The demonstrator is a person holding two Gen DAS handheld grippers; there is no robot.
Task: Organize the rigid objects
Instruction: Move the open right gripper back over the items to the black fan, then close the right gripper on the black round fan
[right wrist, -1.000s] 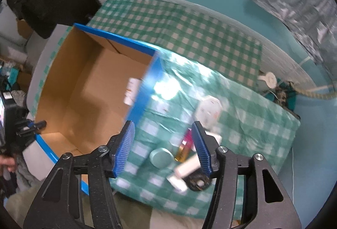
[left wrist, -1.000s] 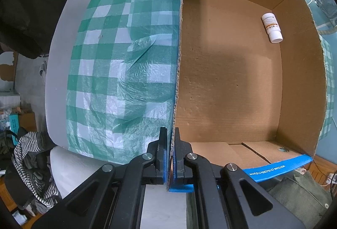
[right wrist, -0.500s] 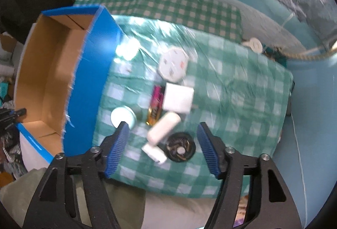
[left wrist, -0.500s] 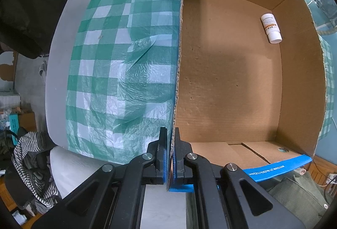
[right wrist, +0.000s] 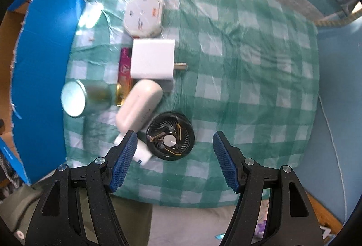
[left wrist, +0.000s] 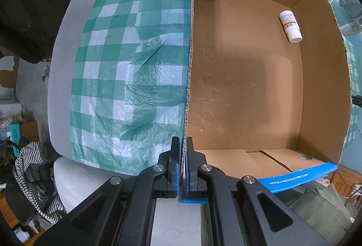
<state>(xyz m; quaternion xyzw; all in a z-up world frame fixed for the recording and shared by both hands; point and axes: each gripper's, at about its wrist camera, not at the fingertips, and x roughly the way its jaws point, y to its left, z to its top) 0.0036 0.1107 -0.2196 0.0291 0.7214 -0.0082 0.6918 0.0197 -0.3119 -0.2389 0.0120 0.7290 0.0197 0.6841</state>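
My left gripper (left wrist: 183, 142) is shut on the top edge of the left wall of the cardboard box (left wrist: 244, 78), which is brown inside and blue outside. A white pill bottle (left wrist: 290, 26) lies in the box's far right corner. My right gripper (right wrist: 174, 139) hangs open over a cluster on the checked cloth, with nothing pressed between its pads. Below it sits a black round fan (right wrist: 170, 138). Beside the fan lie a white oblong case (right wrist: 139, 108), a white charger block (right wrist: 153, 62), an octagonal white box (right wrist: 143, 16), a pink and gold pack (right wrist: 124, 76), a silver tin (right wrist: 84, 98) and a small white piece (right wrist: 141, 152).
The box's blue outer wall (right wrist: 43, 65) stands just left of the cluster. Green checked cloth (right wrist: 248, 87) covers the table, bare to the right of the objects. Striped clothing (left wrist: 36, 169) and clutter lie off the table's left edge. A cord (right wrist: 332, 133) hangs at the right.
My right gripper has moved down and away from the box to above the cluster, rolling as it went, and its jaws stand wider. The left gripper and the box have not moved.
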